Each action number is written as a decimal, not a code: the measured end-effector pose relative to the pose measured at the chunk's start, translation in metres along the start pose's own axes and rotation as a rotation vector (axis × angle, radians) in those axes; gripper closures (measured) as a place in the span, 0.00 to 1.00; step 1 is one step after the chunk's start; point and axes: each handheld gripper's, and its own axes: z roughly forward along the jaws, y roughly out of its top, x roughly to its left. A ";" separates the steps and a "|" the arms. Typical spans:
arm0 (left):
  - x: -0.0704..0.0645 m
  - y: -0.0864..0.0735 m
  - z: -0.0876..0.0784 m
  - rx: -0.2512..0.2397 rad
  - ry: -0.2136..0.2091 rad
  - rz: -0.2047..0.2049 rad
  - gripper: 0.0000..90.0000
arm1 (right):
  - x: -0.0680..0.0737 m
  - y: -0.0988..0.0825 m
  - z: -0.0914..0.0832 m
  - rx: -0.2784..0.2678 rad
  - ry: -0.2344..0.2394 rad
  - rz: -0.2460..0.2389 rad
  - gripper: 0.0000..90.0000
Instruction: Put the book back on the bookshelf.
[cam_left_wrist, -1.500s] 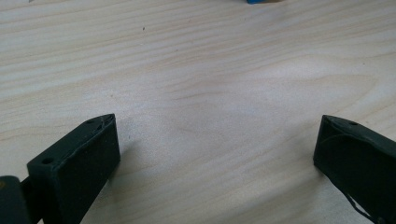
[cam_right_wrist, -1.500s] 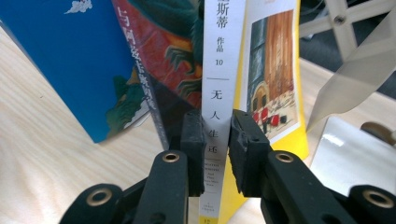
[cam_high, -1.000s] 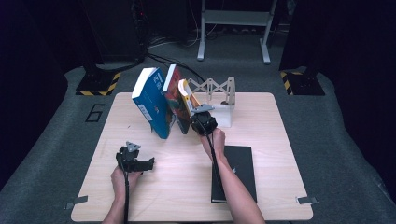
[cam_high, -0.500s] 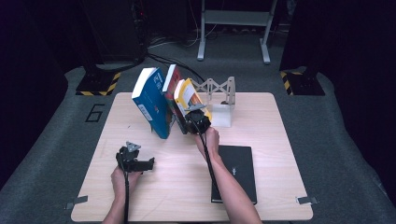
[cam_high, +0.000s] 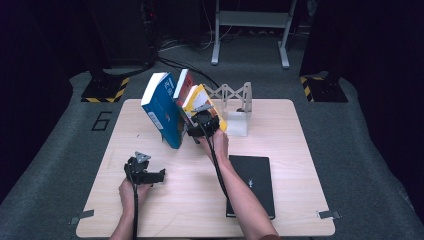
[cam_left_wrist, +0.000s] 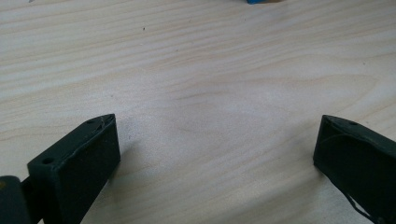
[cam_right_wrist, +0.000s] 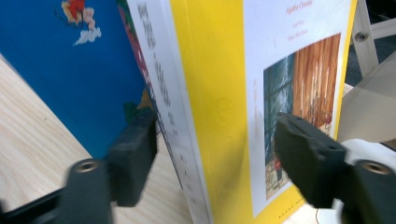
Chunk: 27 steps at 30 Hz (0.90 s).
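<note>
Two jaws of the right gripper (cam_right_wrist: 215, 154) straddle the yellow book (cam_right_wrist: 219, 93), opening.

The tabletop (cam_left_wrist: 210, 70) is pale, matt wood grain; the yellow book (cam_right_wrist: 219, 93) has a glossy paper cover; the jaws are matt black plastic.

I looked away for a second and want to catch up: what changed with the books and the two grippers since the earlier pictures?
The right gripper has just been opening its jaws: they now stand apart on either side of the yellow book, which leans against the other books, its top tipped further toward the blue book. The left gripper stayed put, open over the table. The black notebook and white rack are unchanged.
</note>
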 end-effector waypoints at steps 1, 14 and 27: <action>0.000 0.000 0.000 0.000 0.000 -0.001 0.00 | -0.001 0.001 0.000 0.000 -0.004 -0.006 0.40; 0.000 0.000 0.000 0.006 -0.006 -0.004 0.00 | -0.009 -0.001 -0.012 -0.016 0.005 0.043 0.70; 0.000 0.000 0.000 0.006 -0.006 -0.003 0.00 | -0.021 -0.009 -0.026 -0.108 -0.058 0.027 0.86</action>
